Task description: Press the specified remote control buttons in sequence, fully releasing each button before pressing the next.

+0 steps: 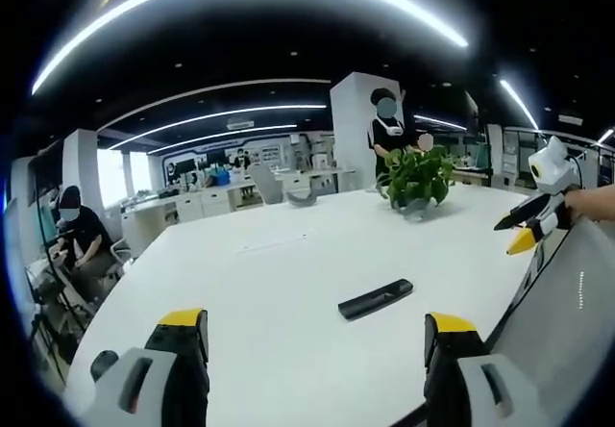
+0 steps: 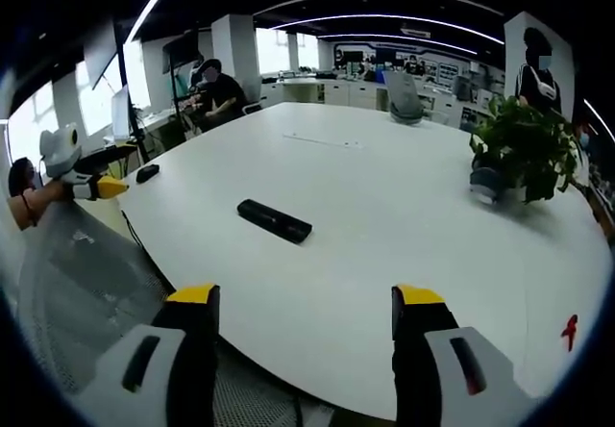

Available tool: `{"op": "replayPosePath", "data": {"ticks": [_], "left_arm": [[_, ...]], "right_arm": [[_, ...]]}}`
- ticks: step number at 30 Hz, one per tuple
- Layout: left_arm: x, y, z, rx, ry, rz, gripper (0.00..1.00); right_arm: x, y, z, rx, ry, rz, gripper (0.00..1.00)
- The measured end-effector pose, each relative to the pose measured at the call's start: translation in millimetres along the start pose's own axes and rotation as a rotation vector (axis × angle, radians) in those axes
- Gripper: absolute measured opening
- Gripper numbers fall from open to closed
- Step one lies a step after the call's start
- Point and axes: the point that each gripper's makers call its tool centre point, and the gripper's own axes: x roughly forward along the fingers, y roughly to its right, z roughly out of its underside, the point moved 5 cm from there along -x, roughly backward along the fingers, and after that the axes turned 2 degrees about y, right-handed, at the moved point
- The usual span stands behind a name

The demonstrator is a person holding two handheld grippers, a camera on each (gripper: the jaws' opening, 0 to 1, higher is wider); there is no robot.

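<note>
A: Where does the remote lie?

B: Flat on the white table, a long black bar. In the left gripper view it rests a little to the right of centre, beyond the jaws and apart from them. In the right gripper view the remote sits left of centre, nearer the table's near edge than its far one, with bare table all round it.

A: And the grippers?

B: The left gripper hangs above the near edge of the table, its two yellow-tipped jaws spread wide with nothing between them. The right gripper stands the same way: jaws wide apart, holding nothing, over the near rim.

A: Does either one show in the other's view?

B: Yes. At the far right of the left gripper view, the right gripper comes in off the table's edge, held by a bare hand. At the far left of the right gripper view the left gripper appears, likewise off the table.

A: What else is on the table?

B: A potted plant stands far across it, to the right. In the right gripper view a small dark object lies near the left edge; what it is cannot be told. A seated person works at a desk beyond the table's left side.
</note>
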Motion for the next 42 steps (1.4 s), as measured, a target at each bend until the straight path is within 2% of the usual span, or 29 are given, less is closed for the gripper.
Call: {"op": "replayPosePath", "data": {"ticks": [5,8,10,16,19,22,26,28,31,33,35,38,41,42], "left_arm": [[0,-0.1,0.2,0.002,-0.001,0.001,0.97],[0,0.2,0.2,0.004,-0.002,0.003,0.97],[0,0.1,0.2,0.002,-0.003,0.002,0.97],[0,-0.5,0.1,0.002,-0.004,-0.006,0.97],[0,-0.9,-0.4,-0.001,-0.004,-0.01,1.0],[1,0.9,1.0,0.002,-0.018,0.004,1.0],[3,2.2,4.6,0.009,-0.037,0.028,1.0],[5,4.5,8.2,0.003,-0.059,0.055,1.0],[7,14.7,17.4,-0.006,-0.148,0.137,1.0],[8,20.0,22.2,0.02,-0.201,0.182,1.0],[10,23.8,25.6,0.082,-0.244,0.243,1.0],[17,26.3,20.9,0.125,-0.212,0.318,1.0],[27,25.2,25.4,0.105,-0.272,0.401,1.0],[30,23.1,25.4,0.107,-0.276,0.402,1.0]], "right_arm": [[0,-1,-0.6,-0.003,-0.002,0.004,0.75],[-5,3,-8.4,-0.039,0.044,0.047,0.72],[-7,4,-10.9,-0.026,0.064,0.061,0.74],[-7,10,-8.8,0.022,0.067,0.072,0.74],[-12,16,-14.8,-0.006,0.098,0.132,0.74],[-13,18,-14.0,0.012,0.101,0.134,0.71],[-11,16,-12.9,0.005,0.091,0.124,0.74],[-9,17,-12.5,-0.005,0.088,0.121,0.75],[-8,17,-9.2,-0.026,0.055,0.136,0.79],[-9,17,-8.4,-0.036,0.049,0.141,0.8],[-9,17,-8.7,-0.04,0.052,0.142,0.79],[-8,17,-7.2,-0.011,0.044,0.135,0.79],[-6,15,-3.7,-0.01,0.013,0.131,0.8],[-5,14,-3.5,-0.021,0.008,0.133,0.79]]}}
